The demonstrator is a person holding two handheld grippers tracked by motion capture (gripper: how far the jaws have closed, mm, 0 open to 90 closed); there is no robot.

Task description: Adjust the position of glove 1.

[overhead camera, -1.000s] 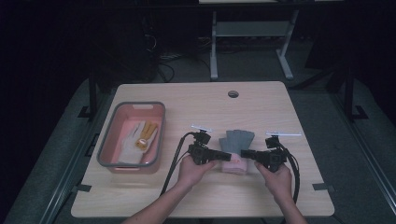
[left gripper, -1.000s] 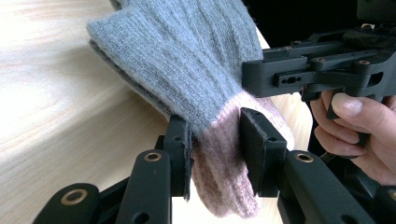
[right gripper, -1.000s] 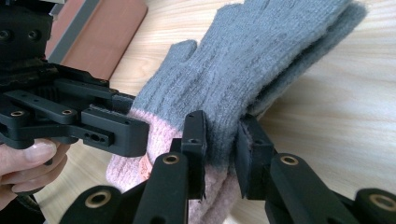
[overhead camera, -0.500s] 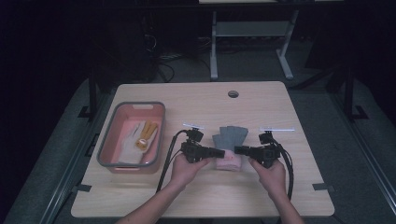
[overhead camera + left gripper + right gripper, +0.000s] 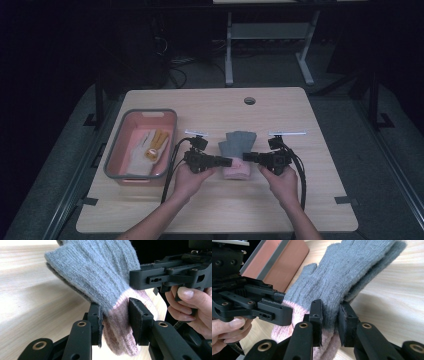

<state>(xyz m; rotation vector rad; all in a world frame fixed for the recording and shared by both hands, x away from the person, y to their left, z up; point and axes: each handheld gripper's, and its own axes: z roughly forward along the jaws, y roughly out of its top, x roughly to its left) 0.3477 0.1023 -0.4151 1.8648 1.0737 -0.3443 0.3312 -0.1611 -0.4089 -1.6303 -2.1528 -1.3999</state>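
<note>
Knit glove [image 5: 237,154] — clenched by both tongs [image 5: 225,161] [image 5: 248,156] — has come nearer the person.

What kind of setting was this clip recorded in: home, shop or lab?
Most likely a lab or recording workspace: a plain wooden table with a cable hole, another desk frame behind it in a dark room, and loose cables on the floor.
</note>
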